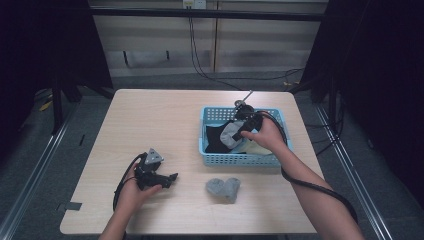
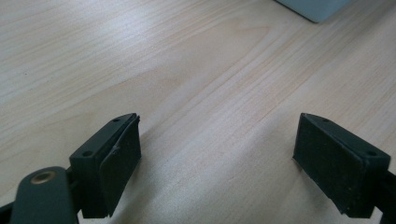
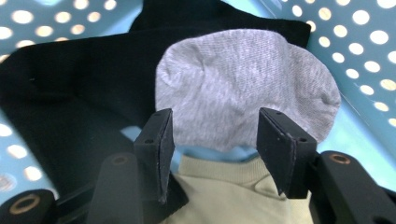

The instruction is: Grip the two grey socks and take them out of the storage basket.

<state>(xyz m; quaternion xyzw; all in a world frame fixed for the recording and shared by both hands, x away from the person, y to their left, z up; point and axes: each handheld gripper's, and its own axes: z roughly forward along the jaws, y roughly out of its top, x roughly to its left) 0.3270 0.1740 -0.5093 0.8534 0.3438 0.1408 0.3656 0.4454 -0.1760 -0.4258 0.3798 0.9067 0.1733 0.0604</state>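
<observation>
Right gripper [image 3: 212, 154]: jaws part-open, holding nothing | grey sock [image 3: 247, 86]: in blue basket [image 1: 212, 159], table's right, atop black cloth [image 3: 60, 107] | relation: sock directly beyond the jaw tips, slightly right of centre | left gripper [image 2: 217, 163]: open, empty, well apart.

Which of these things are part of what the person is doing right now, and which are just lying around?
In use: right gripper, grey sock, blue basket, the black cloth and beige cloth inside it.

Lying about: left gripper idle over the table, grey sock on the table.
</observation>
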